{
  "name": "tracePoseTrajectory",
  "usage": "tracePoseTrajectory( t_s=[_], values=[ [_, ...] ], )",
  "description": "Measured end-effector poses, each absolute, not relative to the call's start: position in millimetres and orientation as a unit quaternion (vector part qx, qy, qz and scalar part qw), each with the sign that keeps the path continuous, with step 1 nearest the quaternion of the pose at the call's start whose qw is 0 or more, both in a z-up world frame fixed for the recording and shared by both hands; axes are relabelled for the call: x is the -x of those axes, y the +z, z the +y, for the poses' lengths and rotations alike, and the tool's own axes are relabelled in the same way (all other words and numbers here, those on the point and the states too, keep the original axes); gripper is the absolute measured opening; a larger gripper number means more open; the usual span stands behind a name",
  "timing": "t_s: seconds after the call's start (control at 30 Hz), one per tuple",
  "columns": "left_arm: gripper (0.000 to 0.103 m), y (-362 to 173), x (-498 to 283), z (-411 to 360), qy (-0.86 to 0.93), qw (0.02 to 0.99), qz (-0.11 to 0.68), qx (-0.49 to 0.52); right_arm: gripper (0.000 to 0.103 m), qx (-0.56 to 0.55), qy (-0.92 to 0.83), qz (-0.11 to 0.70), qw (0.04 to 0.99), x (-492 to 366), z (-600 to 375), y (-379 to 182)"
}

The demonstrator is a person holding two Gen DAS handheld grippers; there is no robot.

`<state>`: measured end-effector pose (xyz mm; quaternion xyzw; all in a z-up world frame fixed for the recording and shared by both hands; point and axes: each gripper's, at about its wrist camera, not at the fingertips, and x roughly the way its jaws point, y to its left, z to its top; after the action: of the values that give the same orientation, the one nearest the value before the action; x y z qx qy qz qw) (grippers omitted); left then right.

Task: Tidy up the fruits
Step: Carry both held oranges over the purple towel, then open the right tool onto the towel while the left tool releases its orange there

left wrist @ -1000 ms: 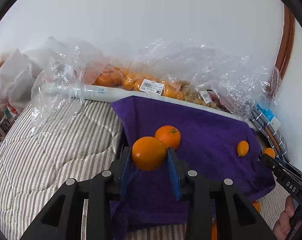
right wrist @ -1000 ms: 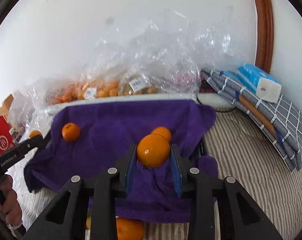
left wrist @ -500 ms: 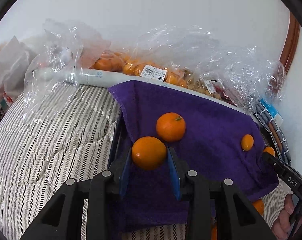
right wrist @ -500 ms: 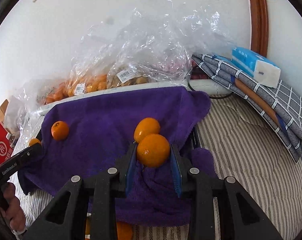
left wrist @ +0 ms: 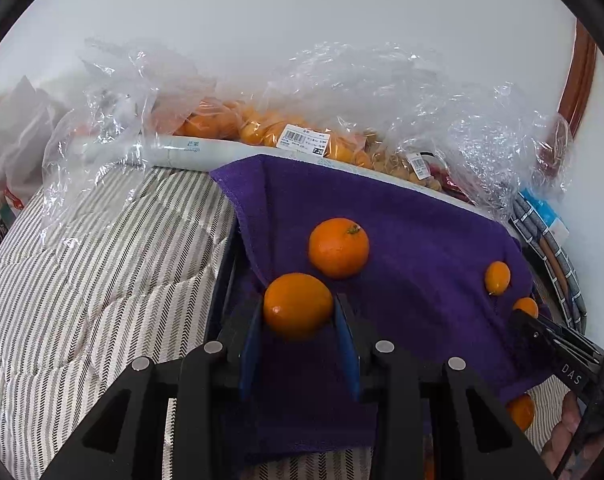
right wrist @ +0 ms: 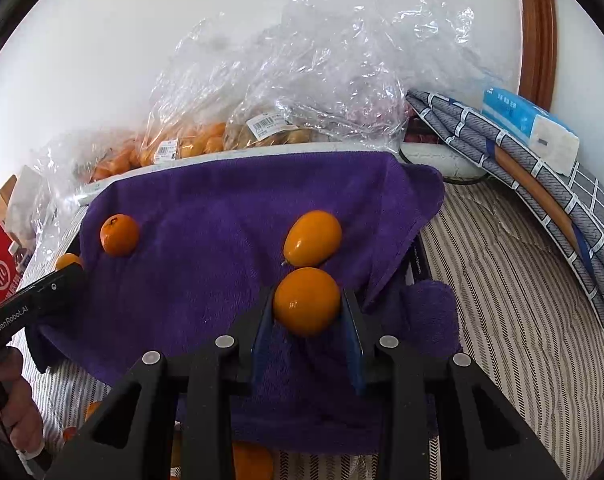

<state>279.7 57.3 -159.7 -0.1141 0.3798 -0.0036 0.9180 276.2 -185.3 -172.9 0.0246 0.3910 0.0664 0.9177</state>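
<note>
My left gripper (left wrist: 298, 308) is shut on a round orange fruit (left wrist: 298, 306), held just above the left part of the purple towel (left wrist: 401, 240). A stemmed mandarin (left wrist: 339, 247) lies on the towel just beyond it, and a small oval fruit (left wrist: 497, 278) lies farther right. My right gripper (right wrist: 306, 302) is shut on another orange fruit (right wrist: 306, 301) over the towel (right wrist: 222, 220). The oval fruit (right wrist: 312, 238) rests right behind it. The mandarin (right wrist: 119, 234) sits at the towel's left side.
Clear plastic bags of fruit (left wrist: 302, 136) line the wall behind the towel. Striped bedding (left wrist: 102, 280) surrounds it. A folded checked cloth (right wrist: 541, 200) and a tissue pack (right wrist: 529, 128) lie at the right. More orange fruit (left wrist: 519, 412) shows under the towel's front edge.
Both grippers still hold their fruit. The right one has sunk slightly toward the towel, and the oval fruit now shows clear behind it. The left view has tilted a little.
</note>
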Motion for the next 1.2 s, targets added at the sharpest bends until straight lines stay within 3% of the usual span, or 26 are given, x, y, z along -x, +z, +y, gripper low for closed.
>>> tracePoseTrajectory(
  t_s=[0.5, 0.83, 1.2],
  values=[
    [0.033, -164.7, -282.9, 49.6, -0.017, 0.914, 0.393, 0.1, 0.033, -0.018, 0.063, 0.395, 0.916, -273.8, -184.4, -176.3],
    [0.034, -164.7, -283.2, 49.0, -0.018, 0.914, 0.395, 0.094, 0.06, -0.025, 0.062, 0.375, 0.925, -266.7, -186.6, -168.5],
    [0.034, -162.8, -280.5, 52.6, -0.022, 0.913, 0.39, 0.114, 0.062, -0.036, 0.059, 0.367, 0.928, -265.0, -189.5, -166.7]
  ],
)
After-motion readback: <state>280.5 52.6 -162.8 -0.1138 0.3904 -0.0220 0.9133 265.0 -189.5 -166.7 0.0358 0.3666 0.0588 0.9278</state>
